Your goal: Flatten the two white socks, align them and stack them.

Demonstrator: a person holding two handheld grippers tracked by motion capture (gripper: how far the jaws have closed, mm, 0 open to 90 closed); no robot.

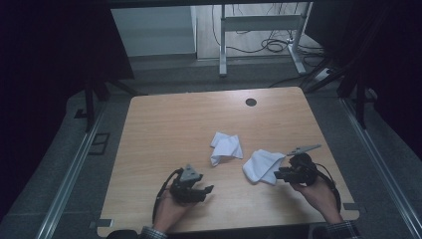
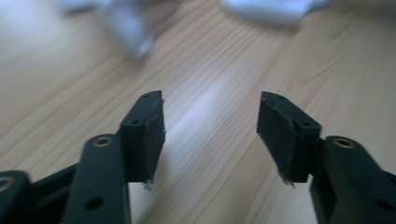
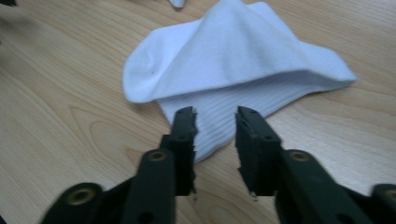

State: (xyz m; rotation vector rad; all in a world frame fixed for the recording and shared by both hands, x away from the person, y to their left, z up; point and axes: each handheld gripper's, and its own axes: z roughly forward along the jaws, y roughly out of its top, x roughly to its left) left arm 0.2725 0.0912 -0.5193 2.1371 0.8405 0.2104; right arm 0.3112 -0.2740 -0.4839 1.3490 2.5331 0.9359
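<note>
Bare table (image 1: pixel 164 129) all around – two white socks (image 1: pixel 226 147) (image 1: pixel 261 166) mid-table obstruct passage.

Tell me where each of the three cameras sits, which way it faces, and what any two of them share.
High view: above the person's side, facing forward and down on the table; both hands, left gripper and right gripper show.
Left gripper view: rides that gripper, looking along open fingers over bare wood toward blurred white cloth.
Right gripper view: rides that gripper, facing the right sock.
Shared: that sock also lies in the high view.
</note>
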